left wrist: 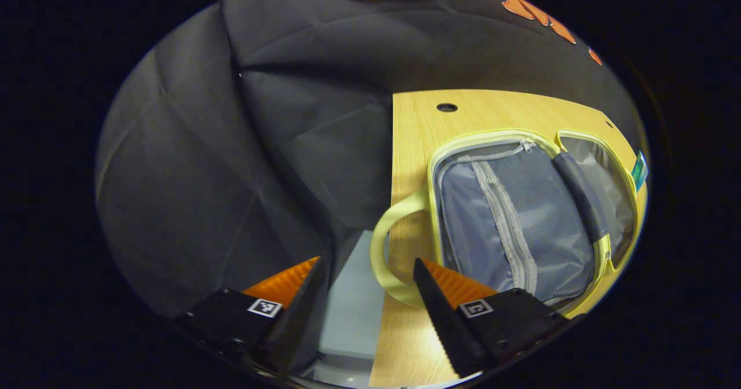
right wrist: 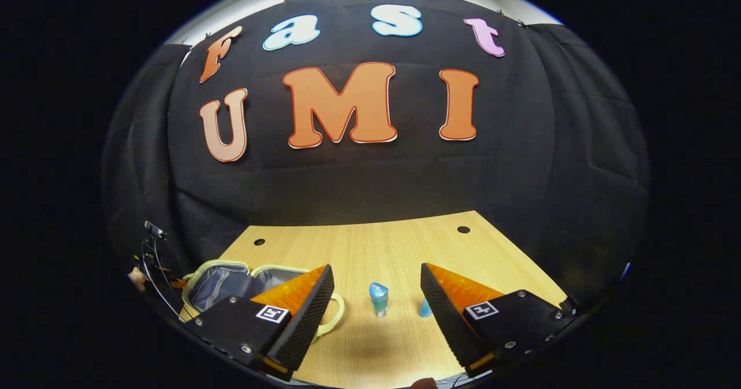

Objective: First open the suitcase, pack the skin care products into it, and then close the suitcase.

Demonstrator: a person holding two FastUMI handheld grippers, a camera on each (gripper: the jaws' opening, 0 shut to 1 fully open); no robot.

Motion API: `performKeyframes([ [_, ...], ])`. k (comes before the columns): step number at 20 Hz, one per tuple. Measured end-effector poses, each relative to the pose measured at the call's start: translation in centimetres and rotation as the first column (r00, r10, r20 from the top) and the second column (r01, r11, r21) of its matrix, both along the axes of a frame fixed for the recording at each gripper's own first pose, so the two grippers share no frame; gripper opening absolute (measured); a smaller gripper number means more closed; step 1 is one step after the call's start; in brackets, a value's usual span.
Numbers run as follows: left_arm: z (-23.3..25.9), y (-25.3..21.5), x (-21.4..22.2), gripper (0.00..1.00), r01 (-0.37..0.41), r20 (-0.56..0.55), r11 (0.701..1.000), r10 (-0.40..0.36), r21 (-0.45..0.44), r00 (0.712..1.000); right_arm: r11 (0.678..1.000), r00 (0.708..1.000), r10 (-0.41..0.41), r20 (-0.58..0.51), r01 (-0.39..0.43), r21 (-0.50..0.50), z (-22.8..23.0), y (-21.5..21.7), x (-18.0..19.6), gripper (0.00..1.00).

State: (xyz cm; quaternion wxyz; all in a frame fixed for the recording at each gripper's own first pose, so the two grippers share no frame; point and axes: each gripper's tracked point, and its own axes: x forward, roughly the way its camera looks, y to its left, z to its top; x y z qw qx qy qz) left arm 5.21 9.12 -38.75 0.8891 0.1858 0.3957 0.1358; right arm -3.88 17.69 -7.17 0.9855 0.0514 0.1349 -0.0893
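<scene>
Between the left gripper's (left wrist: 367,273) spread fingers, nothing is held; the jaws stand wide apart over the near left edge of the table (left wrist: 417,140). One finger hangs over the gap beside the table, against the black cloth wall (left wrist: 231,146); the other sits above the wood, just beside the suitcase's pale yellow-green handle (left wrist: 383,244), not touching it as far as I can tell. The handle loop sticks out past the table edge. Beyond it the suitcase (left wrist: 515,215) lies open and flat: grey mesh lining with a light zipper down the middle, a dark padded strap across the hinge, yellow-green piping round the rim. A round hole (left wrist: 446,107) shows in the wood behind it.

Right gripper (right wrist: 376,287): also open, fingers wide, empty, held above the near middle of the table (right wrist: 393,244). Seen between the fingers, a small blue-capped bottle (right wrist: 378,298) stands upright on the wood. A second light blue item (right wrist: 425,308) is just beside the right-hand finger, partly hidden; kind not clear. Both stand apart from the suitcase (right wrist: 226,287), which lies open at the far left, handle (right wrist: 333,316) pointing toward the bottle.
</scene>
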Motion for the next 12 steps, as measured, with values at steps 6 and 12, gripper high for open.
performKeyframes([
  [6,9.2,-7.4,1.4,0.98,0.037,0.196,0.997,-0.050,0.069,0.979,0.999,1.000,0.023,0.008,-0.023,-0.040,-0.4,-2.6,1.3,0.95],
  [12,17.8,-25.7,3.4,0.98,0.203,0.455,0.979,-0.164,-0.037,0.875,0.997,0.997,0.080,-0.024,-0.080,-0.019,-1.9,-6.6,2.8,0.95],
])
